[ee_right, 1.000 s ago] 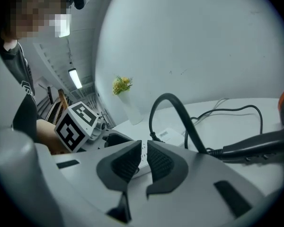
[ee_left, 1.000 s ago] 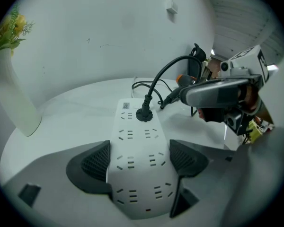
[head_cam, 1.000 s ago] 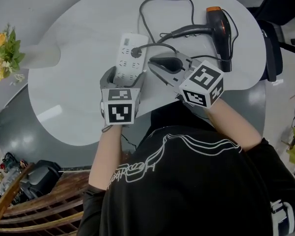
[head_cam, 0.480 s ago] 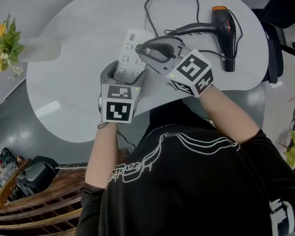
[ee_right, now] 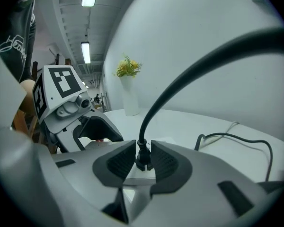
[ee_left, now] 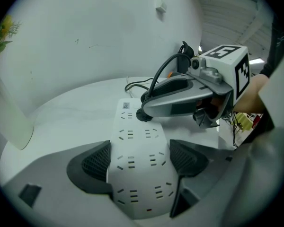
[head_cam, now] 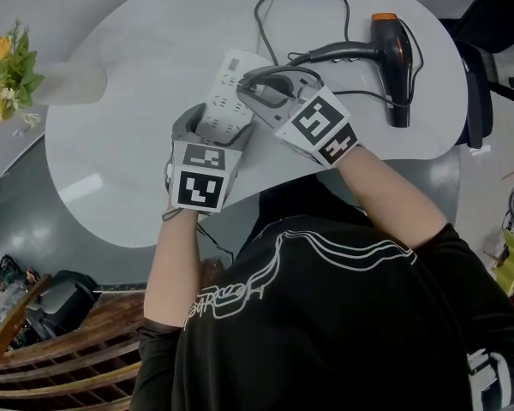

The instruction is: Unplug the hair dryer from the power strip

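Plug gripped, strip pinned.
The black plug (ee_right: 142, 160) sat in a far socket of the white power strip (ee_left: 135, 141); the right gripper (head_cam: 250, 86), off to the strip's right a second earlier, had just been closing its jaws onto the plug's sides. The left gripper (head_cam: 214, 120) clamped the strip's near end by the table (head_cam: 128, 169) edge. The hair dryer (head_cam: 392, 58) lay well apart rightward; bare tabletop opened leftward.

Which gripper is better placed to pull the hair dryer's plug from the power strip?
Right gripper: its jaws have just been closing on the black plug. Left gripper clamps the power strip.
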The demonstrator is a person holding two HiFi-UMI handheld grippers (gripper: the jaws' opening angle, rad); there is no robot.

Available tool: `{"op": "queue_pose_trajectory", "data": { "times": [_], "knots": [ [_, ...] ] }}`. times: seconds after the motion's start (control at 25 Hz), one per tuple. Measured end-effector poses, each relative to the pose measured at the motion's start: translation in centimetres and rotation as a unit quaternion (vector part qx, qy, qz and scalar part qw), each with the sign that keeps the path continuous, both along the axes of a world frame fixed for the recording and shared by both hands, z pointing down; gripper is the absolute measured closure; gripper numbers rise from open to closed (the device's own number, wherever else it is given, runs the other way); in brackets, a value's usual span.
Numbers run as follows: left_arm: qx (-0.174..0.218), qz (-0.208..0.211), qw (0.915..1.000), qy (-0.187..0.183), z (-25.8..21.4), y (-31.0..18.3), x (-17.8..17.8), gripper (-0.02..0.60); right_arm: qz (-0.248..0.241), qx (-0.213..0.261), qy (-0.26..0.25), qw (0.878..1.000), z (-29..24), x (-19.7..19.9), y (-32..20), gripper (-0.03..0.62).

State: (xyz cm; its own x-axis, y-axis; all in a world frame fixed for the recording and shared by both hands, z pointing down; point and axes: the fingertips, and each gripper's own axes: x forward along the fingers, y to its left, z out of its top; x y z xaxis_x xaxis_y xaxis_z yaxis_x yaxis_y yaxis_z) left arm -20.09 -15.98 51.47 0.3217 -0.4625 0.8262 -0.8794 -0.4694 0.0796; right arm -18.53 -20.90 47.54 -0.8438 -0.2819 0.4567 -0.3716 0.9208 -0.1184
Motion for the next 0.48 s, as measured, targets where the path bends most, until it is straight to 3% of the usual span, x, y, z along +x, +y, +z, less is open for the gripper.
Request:
{"op": "queue_pose_trajectory", "data": {
  "times": [0.48],
  "knots": [
    [-0.001, -0.001, 1.0, -0.002, 0.08, -0.08, -0.19, 0.204, -0.018, 0.067, 0.035, 0.997, 0.04, -0.46, 0.06, 0.542]
  ]
}}
